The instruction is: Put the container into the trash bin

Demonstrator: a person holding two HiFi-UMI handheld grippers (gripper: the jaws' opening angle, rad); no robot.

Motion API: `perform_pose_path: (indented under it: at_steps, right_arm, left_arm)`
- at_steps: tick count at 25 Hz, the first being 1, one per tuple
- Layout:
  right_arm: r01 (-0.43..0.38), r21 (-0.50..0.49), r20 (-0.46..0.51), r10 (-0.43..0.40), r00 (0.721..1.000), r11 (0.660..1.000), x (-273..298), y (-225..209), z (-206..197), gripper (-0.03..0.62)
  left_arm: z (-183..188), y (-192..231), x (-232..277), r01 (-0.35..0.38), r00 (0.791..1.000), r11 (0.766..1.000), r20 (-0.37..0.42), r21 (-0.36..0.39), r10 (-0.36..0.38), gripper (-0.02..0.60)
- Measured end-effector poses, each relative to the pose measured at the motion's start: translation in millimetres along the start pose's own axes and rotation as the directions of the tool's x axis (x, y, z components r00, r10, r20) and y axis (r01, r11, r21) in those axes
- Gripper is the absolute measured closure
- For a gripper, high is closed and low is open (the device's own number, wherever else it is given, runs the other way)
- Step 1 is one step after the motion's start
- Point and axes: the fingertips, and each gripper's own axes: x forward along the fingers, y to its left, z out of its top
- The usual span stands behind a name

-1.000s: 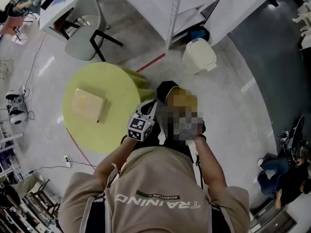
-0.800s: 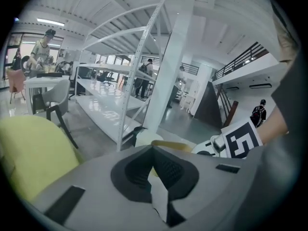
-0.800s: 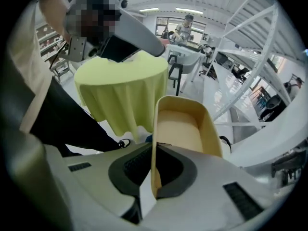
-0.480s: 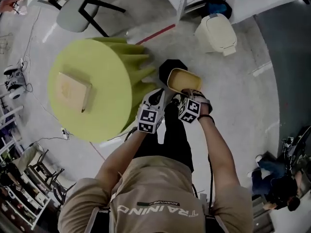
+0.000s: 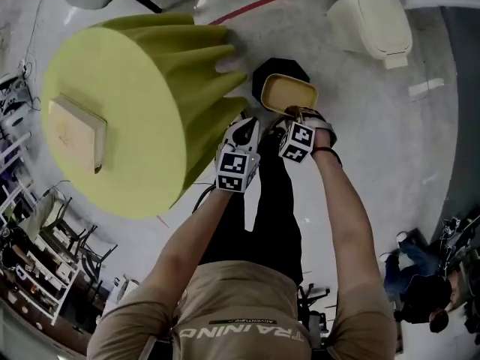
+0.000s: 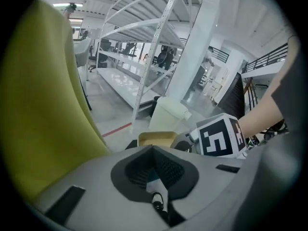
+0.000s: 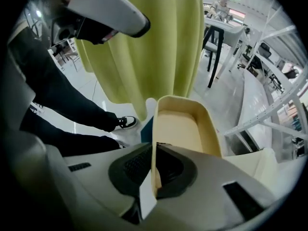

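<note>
The container (image 5: 289, 94) is a shallow beige tray, and my right gripper (image 5: 298, 137) is shut on its near rim. The right gripper view shows the tray (image 7: 180, 129) empty, its wall pinched between the jaws of my right gripper (image 7: 154, 170). It hangs low over a black bin (image 5: 279, 70) on the floor beside the table's base. My left gripper (image 5: 240, 160) is close to the left of the right one, shut and empty. The left gripper view looks past my left gripper (image 6: 155, 177) to the tray (image 6: 156, 138).
A round yellow-green table (image 5: 142, 126) with a fluted base stands at the left, with a flat box (image 5: 75, 130) on top. A white lidded bin (image 5: 375, 17) stands on the floor at the far right. My legs are under both grippers.
Both grippers have dropped from chest height towards the floor, and the tray came down with the right one. It now hangs just over the black bin.
</note>
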Motion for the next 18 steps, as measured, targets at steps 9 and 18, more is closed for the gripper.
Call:
perform_pose_path:
  at_steps: [9, 18]
  right_arm:
    - [-0.041, 0.01, -0.044, 0.042, 0.998, 0.999, 84, -9, -31, 0.583]
    - [-0.124, -0.029, -0.068, 0.122, 0.99, 0.992, 150, -11, -36, 0.582]
  left_arm:
    - [-47, 32, 77, -0.023, 0.998, 0.999, -0.052, -0.028, 0.022, 0.58]
    - [-60, 39, 115, -0.001, 0.997, 0.998, -0.081, -0.063, -0.004, 0.58]
